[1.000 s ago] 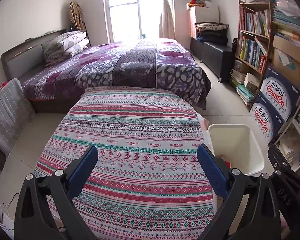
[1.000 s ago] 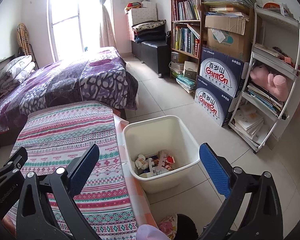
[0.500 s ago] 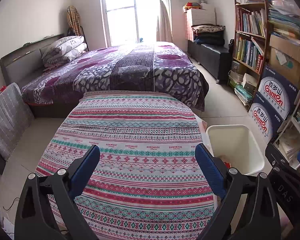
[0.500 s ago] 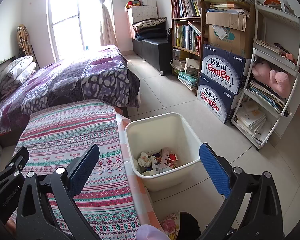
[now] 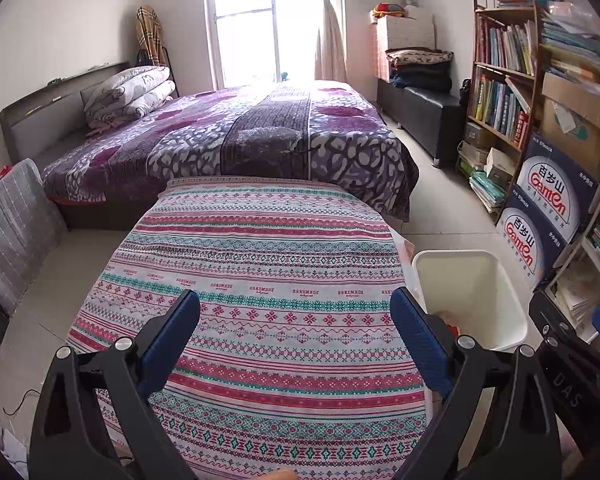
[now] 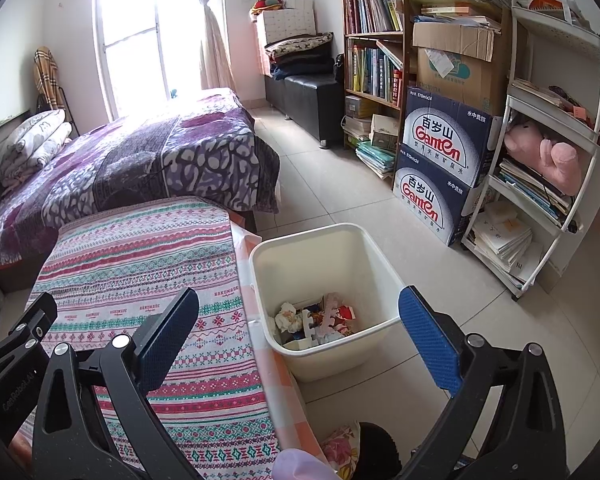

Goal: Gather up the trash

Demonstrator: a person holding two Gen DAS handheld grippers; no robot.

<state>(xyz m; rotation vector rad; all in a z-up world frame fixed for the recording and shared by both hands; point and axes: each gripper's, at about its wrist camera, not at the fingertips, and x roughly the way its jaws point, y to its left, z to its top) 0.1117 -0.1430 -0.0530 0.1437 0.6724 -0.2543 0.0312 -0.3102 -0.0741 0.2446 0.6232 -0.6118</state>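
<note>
1. Trash (image 6: pixel 316 318) sits at the bottom of the bin (image 6: pixel 380 256), crumpled paper and bright wrappers heaped together; this item names the task's thing first, and the list below runs from big to small.
2. Bed (image 5: pixel 260 136), purple quilt, stands beyond the bin and to its left.
3. Table (image 5: pixel 260 280) under a striped patterned cloth is just left of the bin, its edge touching or nearly touching the bin's wall.
4. Boxes (image 6: pixel 440 168), two blue ones stacked, stand right of the bin and behind it, near the bookshelf (image 6: pixel 376 56).
5. Bin itself, cream plastic, is on the tiled floor.
6. Left gripper (image 5: pixel 296 334) hangs over the table, left of the bin, jaws spread wide, nothing between them.
7. Right gripper (image 6: pixel 300 336) hovers above the bin's near rim, jaws wide apart too, empty.
</note>
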